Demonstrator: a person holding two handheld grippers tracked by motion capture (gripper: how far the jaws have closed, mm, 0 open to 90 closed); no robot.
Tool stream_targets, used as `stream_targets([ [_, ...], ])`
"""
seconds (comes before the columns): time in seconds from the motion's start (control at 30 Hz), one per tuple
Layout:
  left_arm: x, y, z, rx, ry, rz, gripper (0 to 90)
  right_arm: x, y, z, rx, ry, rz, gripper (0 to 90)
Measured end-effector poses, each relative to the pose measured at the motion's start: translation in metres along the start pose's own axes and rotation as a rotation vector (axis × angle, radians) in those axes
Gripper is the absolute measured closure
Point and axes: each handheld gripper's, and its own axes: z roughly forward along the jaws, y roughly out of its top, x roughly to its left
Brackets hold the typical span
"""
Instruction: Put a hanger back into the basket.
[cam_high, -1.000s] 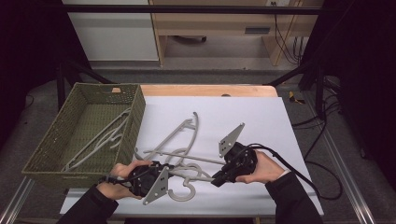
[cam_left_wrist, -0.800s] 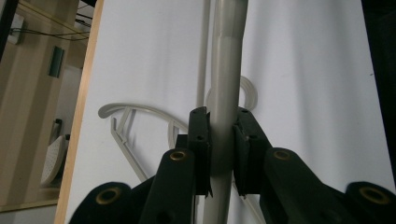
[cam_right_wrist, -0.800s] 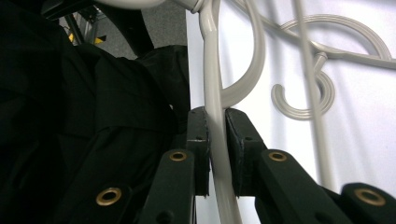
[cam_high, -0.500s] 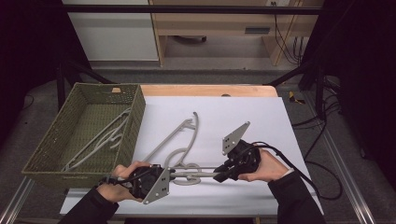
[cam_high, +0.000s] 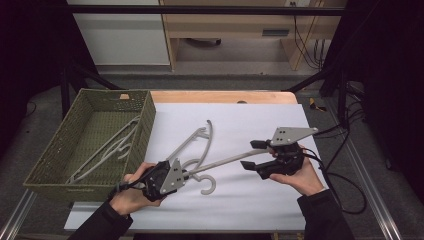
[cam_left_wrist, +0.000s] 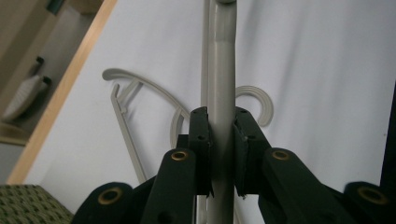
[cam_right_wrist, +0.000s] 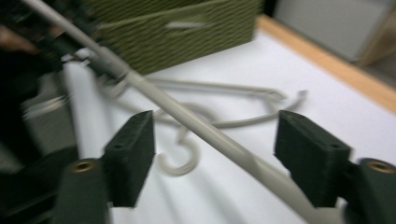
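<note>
At the table's left edge stands the green woven basket (cam_high: 60, 165), with grey hangers (cam_high: 107, 150) already lying inside it. Just right of its near corner, the left gripper (cam_high: 165, 176) is clamped tight on the grey plastic hanger (cam_high: 220, 161); in the left gripper view both pads (cam_left_wrist: 201, 144) press the hanger's bar squarely between them. From that grip the bar's long axis runs up and to the right, lifted off the white table (cam_high: 240, 200), to the right gripper (cam_high: 254, 154). There the jaws have just been opening: they stand wide, the bar passing between them without touching either pad. A second hanger (cam_high: 200, 137) lies flat beneath. The left hand alone carries the hanger, and the basket sits right beside it, so a leftward swing is probably next.
</note>
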Motion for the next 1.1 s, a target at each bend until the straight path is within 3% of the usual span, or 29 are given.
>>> stream_targets([
  [0.03, 0.0, 0.0, 0.0, 0.0, 0.0, 0.0, 79.6, -0.001, -0.002, -0.001, -0.02, -0.028, 0.011, 22.4],
  [0.07, 0.003, 0.002, 0.003, -0.003, 0.005, -0.037, 79.6, -0.003, -0.006, -0.004, -0.05, -0.061, 0.029, 20.6],
  [0.1, 0.003, 0.002, 0.003, -0.003, 0.005, -0.037, 79.6, -0.003, -0.006, -0.004, -0.05, -0.061, 0.029, 20.6],
  [0.13, 0.005, 0.004, 0.004, -0.003, 0.007, -0.064, 79.6, -0.005, -0.013, -0.007, -0.089, -0.112, 0.067, 15.1],
  [0.23, 0.007, 0.007, 0.005, 0.008, 0.009, -0.089, 79.6, -0.006, -0.019, -0.009, -0.114, -0.151, 0.088, 13.1],
  [0.27, 0.009, 0.011, 0.005, 0.011, 0.018, -0.109, 79.6, -0.004, -0.027, -0.011, -0.127, -0.2, 0.099, 10.7],
  [0.43, 0.015, 0.02, 0.0, 0.005, 0.027, -0.139, 79.6, 0.0, -0.041, -0.015, -0.144, -0.232, 0.126, 6.5],
  [0.47, 0.019, 0.025, -0.004, -0.005, 0.031, -0.15, 79.6, 0.002, -0.05, -0.018, -0.163, -0.256, 0.14, 6.0],
  [0.63, 0.029, 0.034, -0.017, -0.029, 0.028, -0.171, 79.6, 0.003, -0.062, -0.022, -0.179, -0.273, 0.161, 5.4],
  [0.77, 0.042, 0.042, -0.04, -0.069, 0.032, -0.198, 79.6, 0.002, -0.072, -0.023, -0.179, -0.292, 0.184, 4.7],
  [0.83, 0.047, 0.044, -0.049, -0.071, 0.047, -0.195, 79.6, 0.0, -0.076, -0.022, -0.173, -0.298, 0.191, 4.7],
  [0.87, 0.052, 0.045, -0.062, -0.077, 0.064, -0.197, 79.6, -0.001, -0.077, -0.022, -0.17, -0.3, 0.195, 4.8],
  [0.97, 0.057, 0.044, -0.074, -0.095, 0.084, -0.212, 79.6, -0.001, -0.079, -0.02, -0.164, -0.303, 0.208, 4.7],
  [1.0, 0.065, 0.04, -0.087, -0.089, 0.107, -0.212, 79.6, -0.002, -0.08, -0.019, -0.158, -0.305, 0.203, 4.5],
  [1.1, 0.07, 0.035, -0.095, -0.089, 0.126, -0.23, 79.6, -0.002, -0.081, -0.018, -0.155, -0.314, 0.198, 4.3],
])
